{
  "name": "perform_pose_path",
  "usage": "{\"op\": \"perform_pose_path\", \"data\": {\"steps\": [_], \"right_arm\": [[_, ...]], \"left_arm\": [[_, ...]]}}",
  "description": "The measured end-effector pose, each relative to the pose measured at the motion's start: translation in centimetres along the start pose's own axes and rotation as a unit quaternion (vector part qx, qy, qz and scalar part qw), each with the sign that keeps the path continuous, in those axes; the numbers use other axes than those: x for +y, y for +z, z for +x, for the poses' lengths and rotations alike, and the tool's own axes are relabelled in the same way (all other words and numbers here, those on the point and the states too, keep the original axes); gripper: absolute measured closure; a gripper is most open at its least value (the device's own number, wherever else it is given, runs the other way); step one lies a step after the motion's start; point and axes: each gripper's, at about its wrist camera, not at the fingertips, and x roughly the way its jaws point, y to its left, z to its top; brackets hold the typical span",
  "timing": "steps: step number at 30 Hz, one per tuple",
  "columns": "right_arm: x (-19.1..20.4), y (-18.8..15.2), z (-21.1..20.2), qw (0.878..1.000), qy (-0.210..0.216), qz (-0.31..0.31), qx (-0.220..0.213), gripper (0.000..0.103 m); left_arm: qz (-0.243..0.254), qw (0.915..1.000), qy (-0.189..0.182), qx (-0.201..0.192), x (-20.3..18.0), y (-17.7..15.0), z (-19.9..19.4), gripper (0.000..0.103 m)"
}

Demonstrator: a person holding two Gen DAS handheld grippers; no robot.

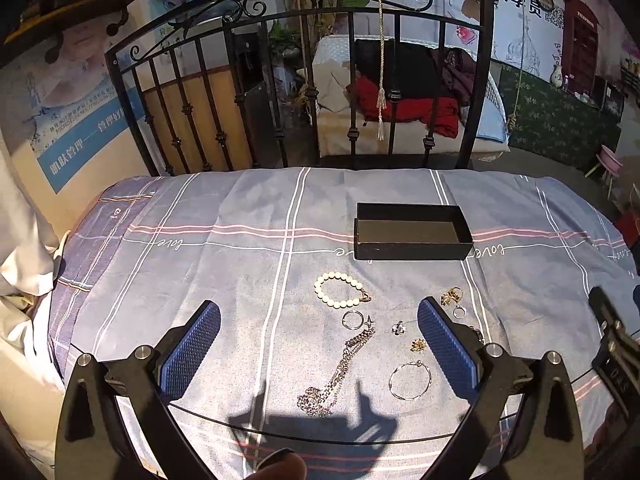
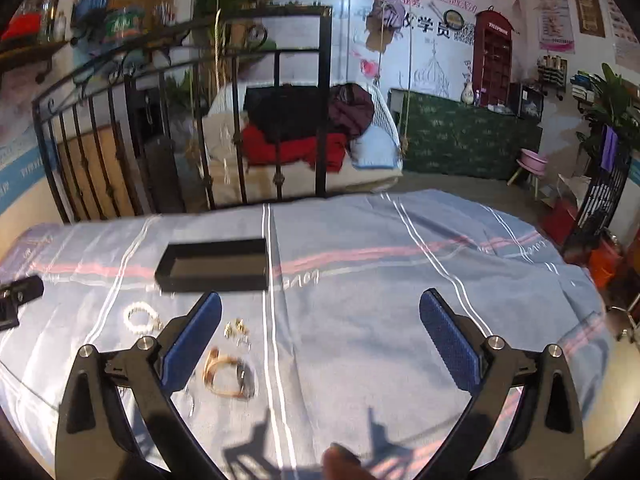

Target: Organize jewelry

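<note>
I am holding my left gripper just above the bed, its blue fingers spread wide with nothing between them, and its shadow is falling on the blue checked bedspread right under the camera. Going left to right across what is lying in front of it: a long silver chain is stretching in a heap toward me, with a small silver ring just beyond its far end. Farther off, a white bead bracelet is sitting with its gold clasp turned to the right. Next, a thin wire bangle is lying near my right finger, with a small gold flower piece and a small silver charm just beyond it. Past that finger, a gold cluster and another small ring are lying close together. The open black box is standing beyond all of this, well apart from the jewelry, and it is looking empty inside.

I am holding my right gripper over a bare stretch of bedspread, fingers spread and gripping nothing. Its view is blurring, but an orange-strapped watch is lying just right of its left finger, with the gold cluster beyond it.
</note>
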Motion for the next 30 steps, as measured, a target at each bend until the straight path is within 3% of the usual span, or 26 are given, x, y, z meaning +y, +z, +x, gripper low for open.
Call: {"op": "perform_pose_path", "data": {"steps": [2, 4, 6, 10, 14, 22, 27, 30], "right_arm": [[1.6, -0.4, 0.0, 0.998, 0.031, -0.037, 0.033, 0.005], [2.5, -1.2, -0.4, 0.998, 0.025, -0.047, 0.035, 0.005], [1.9, -1.5, -1.2, 0.999, 0.014, -0.023, 0.033, 0.005], [1.1, -1.3, -2.8, 0.997, 0.067, 0.009, 0.042, 0.005], [1.8, -1.1, -3.9, 0.999, 0.038, -0.012, 0.028, 0.005], [1.5, -1.3, -6.0, 0.999, 0.037, -0.023, 0.014, 0.005], [1.5, -1.6, -6.7, 0.999, 0.039, -0.024, 0.011, 0.005], [1.4, -1.8, -6.9, 0.999, 0.037, -0.025, 0.009, 0.005]], "left_arm": [[-0.005, 1.0, -0.001, -0.003, 0.1, -0.3, -0.7, 0.006], [-0.005, 1.0, 0.003, -0.004, 0.3, -0.7, -1.4, 0.006], [-0.003, 0.9999, 0.01, -0.004, 0.6, -1.2, -2.1, 0.006], [-0.005, 0.9998, 0.016, -0.009, 1.0, -1.7, -3.5, 0.006], [0.0, 0.9997, 0.018, -0.015, 0.4, -1.9, -4.5, 0.006], [-0.002, 0.9997, -0.001, -0.026, -0.5, -2.5, -6.2, 0.006], [-0.022, 0.9971, 0.036, -0.063, -0.4, -3.2, -7.7, 0.006], [-0.017, 0.9985, 0.02, -0.047, -0.5, -3.2, -7.6, 0.006]]}}
